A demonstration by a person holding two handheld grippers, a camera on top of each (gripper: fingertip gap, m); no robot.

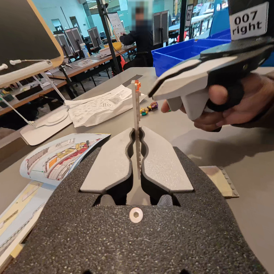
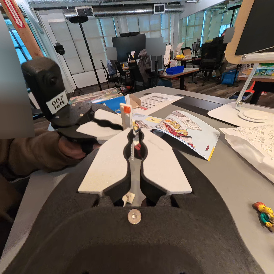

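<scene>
Left gripper [image 1: 137,129]: clenched on a long white studded strip [image 1: 136,106], edge-on and upright. Both pads press it at the tips. The strip runs up to 12 o'clock and back down between the fingers; an orange piece [image 1: 138,85] is on its top end.

Right gripper [image 2: 135,130]: comes in from 2 o'clock in the left wrist view, its tip just beside the strip's upper part, with no contact visible. Its fingers are nearly together. Cannot tell whether they pinch anything; its own view shows part of the strip in the gap.

Further out on the grey table [image 1: 185,140]:
- minifigures [image 1: 148,108] at 1 o'clock of the left tips, near the right hand [image 1: 231,109]
- open instruction booklet [image 1: 59,155] at 9 o'clock
- crumpled white paper bag [image 1: 100,106] at 11 o'clock
- white stand base [image 1: 44,127] at 10 o'clock
- tan plate [image 1: 219,180] at 4 o'clock
- blue bin [image 1: 177,54] at 1 o'clock, far edge
- small white bricks [image 2: 129,198] below the right gripper's fingers
</scene>
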